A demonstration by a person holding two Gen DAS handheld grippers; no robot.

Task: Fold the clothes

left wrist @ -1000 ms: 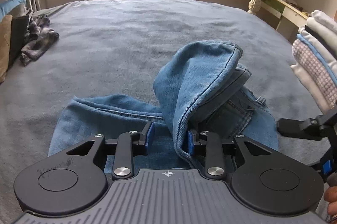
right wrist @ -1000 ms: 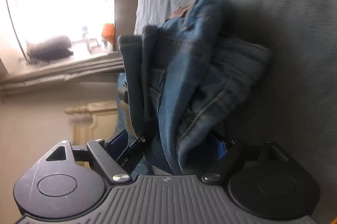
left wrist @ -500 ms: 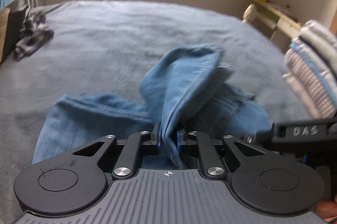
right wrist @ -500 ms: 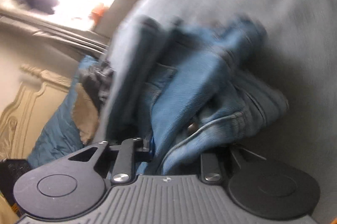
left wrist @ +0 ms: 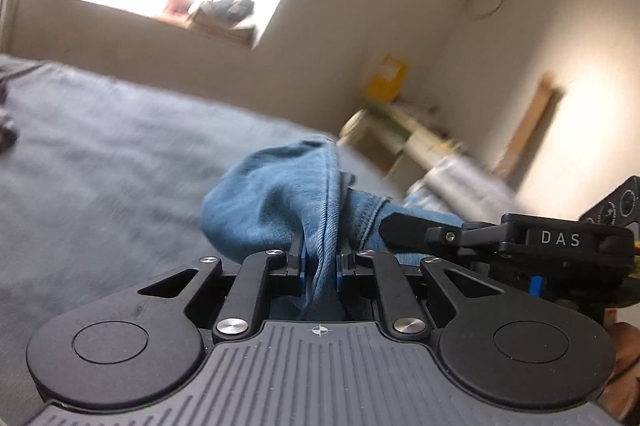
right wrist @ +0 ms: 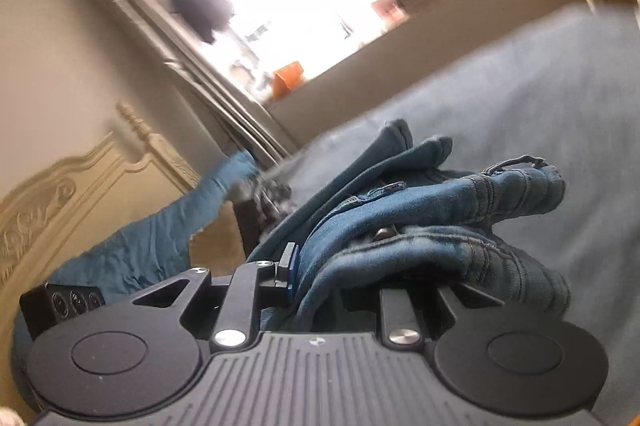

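A pair of blue jeans (left wrist: pixel 272 209) hangs bunched above the grey-blue bed (left wrist: pixel 100 165). My left gripper (left wrist: pixel 320 260) is shut on a fold of the denim, which runs down between its blue pads. In the right wrist view, my right gripper (right wrist: pixel 344 274) is shut on a thick bundle of the jeans (right wrist: pixel 440 201) at the waistband, where a metal button shows. Its left pad presses the cloth and its right finger is hidden under denim. The right gripper's black body (left wrist: pixel 560 238) sits close to the right of the left one.
A blurred stack of folded clothes (left wrist: pixel 460 177) lies at the bed's right edge. Behind it stands a cream shelf with a yellow box (left wrist: pixel 388 81). A carved headboard (right wrist: pixel 60 193) and blue pillow (right wrist: pixel 160 238) are at the left. A hand (left wrist: pixel 624 366) holds the right gripper.
Both grippers closed on the jeans and rose, lifting the denim off the bed. The right gripper rolled, so its view has turned from sideways towards upright.
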